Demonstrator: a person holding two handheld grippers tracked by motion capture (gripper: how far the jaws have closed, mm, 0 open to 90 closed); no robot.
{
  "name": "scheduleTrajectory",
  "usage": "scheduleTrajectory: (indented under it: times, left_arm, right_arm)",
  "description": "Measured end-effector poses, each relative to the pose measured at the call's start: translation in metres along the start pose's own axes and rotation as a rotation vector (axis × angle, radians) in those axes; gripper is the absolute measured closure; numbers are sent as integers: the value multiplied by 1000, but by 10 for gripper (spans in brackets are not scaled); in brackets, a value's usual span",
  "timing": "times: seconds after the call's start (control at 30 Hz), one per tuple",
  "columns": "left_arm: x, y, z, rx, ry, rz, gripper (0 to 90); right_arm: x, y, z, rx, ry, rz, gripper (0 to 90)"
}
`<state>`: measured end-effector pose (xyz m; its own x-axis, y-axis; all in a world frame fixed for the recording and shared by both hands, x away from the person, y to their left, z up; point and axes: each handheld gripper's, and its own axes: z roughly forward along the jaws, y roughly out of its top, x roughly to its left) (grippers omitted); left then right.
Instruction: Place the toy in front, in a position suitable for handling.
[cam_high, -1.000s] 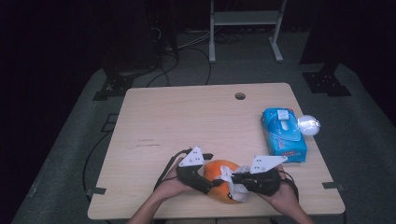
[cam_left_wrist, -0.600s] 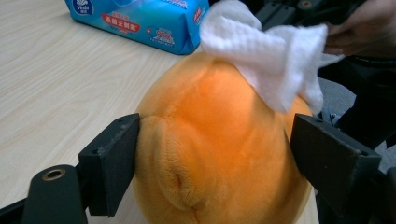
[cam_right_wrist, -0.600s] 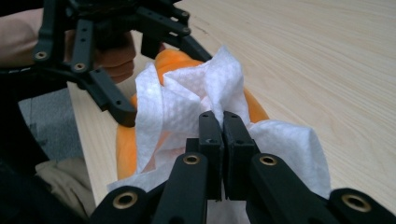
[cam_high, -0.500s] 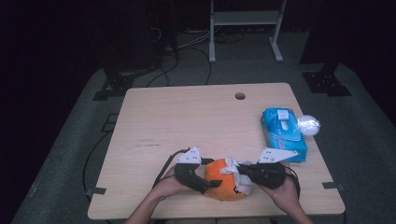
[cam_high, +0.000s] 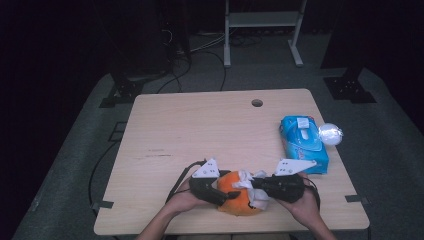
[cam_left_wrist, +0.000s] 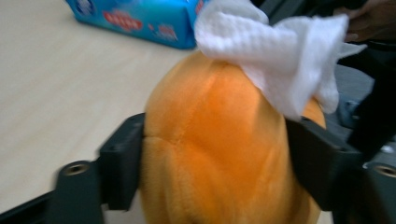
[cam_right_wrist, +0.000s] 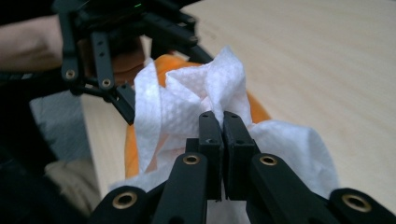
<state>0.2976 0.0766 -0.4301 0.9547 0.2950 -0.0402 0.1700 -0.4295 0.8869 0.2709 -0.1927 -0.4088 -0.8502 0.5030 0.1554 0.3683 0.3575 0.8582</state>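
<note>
Since the frame a second back: left gripper (cam_high: 220, 189) has shifted slightly in toward the toy, and its jaws have just been closing with the orange plush toy (cam_high: 237, 197) between them. In the left gripper view both black jaws now press the toy's flanks, so the grip is on. Right gripper (cam_high: 260, 184) barely moved; it sits a little more over the toy's top.

Right gripper: jaws pinched tight together on a white wet wipe (cam_right_wrist: 187, 102). The wipe bunches up just ahead of its fingertips and drapes over the top of the plush toy (cam_left_wrist: 215, 140).

The toy sits on the table between the two grippers, at the near edge, with the left gripper's jaws on either side of it and the right gripper's tips just above it.

Surface: pale wood-grain table (cam_high: 200, 130), rectangular, one round cable hole (cam_high: 257, 103) well beyond both grippers. Room: dark, grey carpet, black cables on the floor beyond the table, a white metal stand (cam_high: 262, 30) at the back.

Count: one plush toy, one wipe in hand, one blue pack of wet wipes (cam_high: 302, 142) just beyond the right gripper, one small shiny ball-like object (cam_high: 330, 133) touching the pack's far side; what it is I can't make out. Two grippers, two hands.
</note>
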Motion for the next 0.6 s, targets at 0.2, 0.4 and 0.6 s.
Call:
scheduleTrajectory:
  times: [0.2,0.4,0.6]
  left_arm:
    - [-6,4,-4,-64,180,154,360]
    - [5,-7,-8,-26,141,102,344]
    - [4,-12,-14,-11,109,87,310]
  right_arm:
    - [-10,19,3,-71,-72,24,869]
    - [-21,13,21,-42,-63,66,870]
    - [-26,-2,15,-28,-90,96,869]
